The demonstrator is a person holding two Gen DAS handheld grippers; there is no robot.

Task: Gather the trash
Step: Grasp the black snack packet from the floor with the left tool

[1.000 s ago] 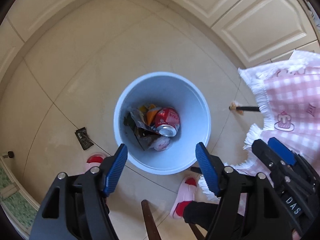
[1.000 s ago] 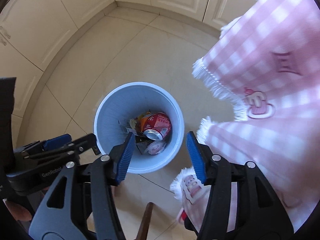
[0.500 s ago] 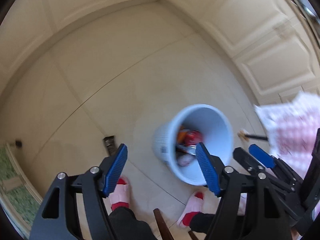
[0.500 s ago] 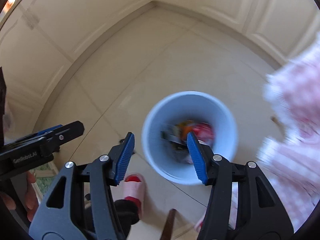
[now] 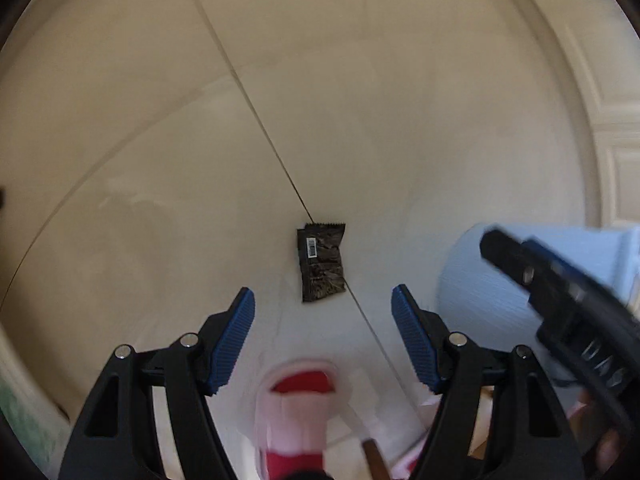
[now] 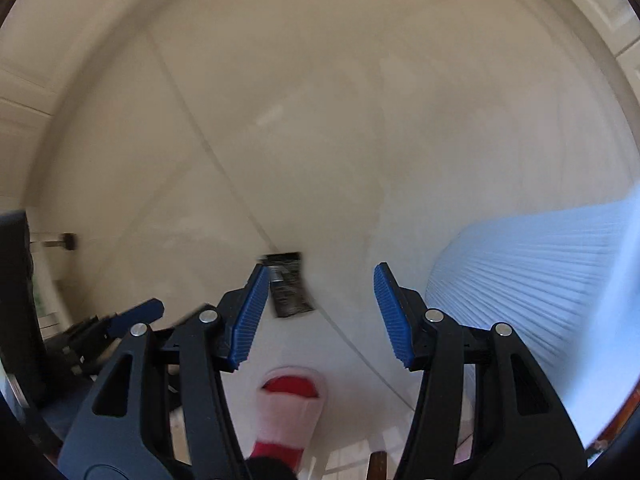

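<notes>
A small black snack wrapper (image 5: 321, 266) with a white barcode lies flat on the cream tile floor, on a grout line. My left gripper (image 5: 323, 312) hangs open just above and short of it, nothing between its blue pads. In the right wrist view the same wrapper (image 6: 289, 285) shows blurred beside the left blue pad, and my right gripper (image 6: 318, 280) is open and empty over the floor. The pale blue ribbed trash bin (image 5: 480, 284) stands to the right of the wrapper, seen from the side (image 6: 532, 276).
The person's pink slipper with a red toe (image 5: 301, 396) stands right behind the wrapper, also visible as a slipper (image 6: 290, 396) under the right gripper. The right gripper's black body (image 5: 568, 304) crosses in front of the bin. Cream cabinet panels (image 5: 616, 136) line the right edge.
Both grippers dropped from high above the bin towards the floor and swung left. The bin's open top with the red can has left view; the black wrapper now lies close ahead.
</notes>
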